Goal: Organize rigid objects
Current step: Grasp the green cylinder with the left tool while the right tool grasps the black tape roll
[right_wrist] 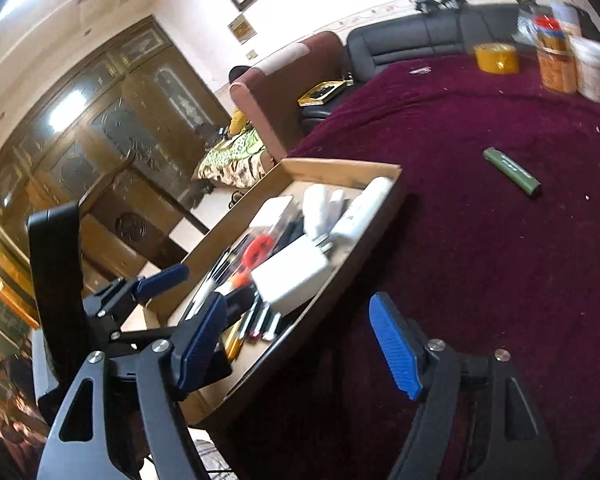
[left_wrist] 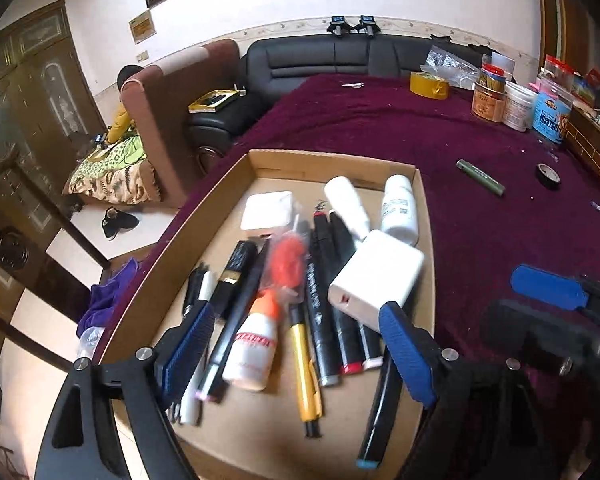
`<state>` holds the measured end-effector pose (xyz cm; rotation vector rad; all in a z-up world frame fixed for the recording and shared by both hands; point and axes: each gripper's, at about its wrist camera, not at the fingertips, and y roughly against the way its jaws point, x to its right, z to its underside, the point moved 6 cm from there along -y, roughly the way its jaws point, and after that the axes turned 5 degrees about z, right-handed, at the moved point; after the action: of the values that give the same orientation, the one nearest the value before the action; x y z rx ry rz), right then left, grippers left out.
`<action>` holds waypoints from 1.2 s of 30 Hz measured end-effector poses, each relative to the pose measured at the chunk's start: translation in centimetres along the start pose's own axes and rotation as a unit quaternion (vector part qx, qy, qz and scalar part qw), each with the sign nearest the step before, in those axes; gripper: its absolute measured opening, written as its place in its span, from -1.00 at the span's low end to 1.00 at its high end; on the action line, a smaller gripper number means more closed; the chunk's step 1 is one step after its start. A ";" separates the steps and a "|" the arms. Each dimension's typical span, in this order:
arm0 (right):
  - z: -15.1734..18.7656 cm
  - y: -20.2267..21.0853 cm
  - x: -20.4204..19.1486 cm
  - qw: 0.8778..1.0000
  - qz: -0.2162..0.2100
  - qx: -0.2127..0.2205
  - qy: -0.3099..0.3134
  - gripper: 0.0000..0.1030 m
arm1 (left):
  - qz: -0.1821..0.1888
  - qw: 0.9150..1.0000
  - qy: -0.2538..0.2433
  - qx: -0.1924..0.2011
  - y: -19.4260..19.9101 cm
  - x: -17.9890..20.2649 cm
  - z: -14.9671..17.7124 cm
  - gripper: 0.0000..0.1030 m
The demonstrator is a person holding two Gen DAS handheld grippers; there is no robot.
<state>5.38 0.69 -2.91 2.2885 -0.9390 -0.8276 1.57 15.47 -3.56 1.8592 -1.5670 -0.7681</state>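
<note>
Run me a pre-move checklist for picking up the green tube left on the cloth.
1. Left tongs empty, pads clear of everything: ok.
2. Right tongs open and empty: ok.
3. Green tube lies alone on the purple cloth, nothing touching it: ok.
4. Cardboard tray has room: not ok, crowded; the white box lies tilted on the markers.
5. Black tape roll also outside the tray: not ok.
</note>
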 end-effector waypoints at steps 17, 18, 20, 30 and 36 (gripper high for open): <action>-1.4 -0.1 -0.4 0.999 0.016 -0.006 0.029 0.45 | 0.032 0.999 0.005 0.002 1.0 -0.9 0.9 0.74; -1.9 0.4 0.3 1.000 0.017 -0.001 0.026 0.45 | 0.049 0.999 0.005 0.000 1.1 -0.4 0.7 0.74; -3.6 1.7 2.5 1.000 0.021 0.013 0.009 0.45 | 0.081 0.997 0.004 -0.003 1.2 0.9 0.1 0.74; -13.3 6.5 22.7 0.967 0.202 0.068 -0.143 0.44 | 0.203 0.979 0.004 -0.025 0.8 8.4 -5.3 0.74; -11.1 5.9 32.7 0.929 0.268 0.082 -0.244 0.42 | 0.213 0.975 -0.003 -0.057 -1.8 12.1 -7.4 0.74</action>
<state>29.36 -24.91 -2.47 1.8153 -1.8113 -1.1109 10.01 4.30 -0.67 1.3688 -1.8006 -0.6490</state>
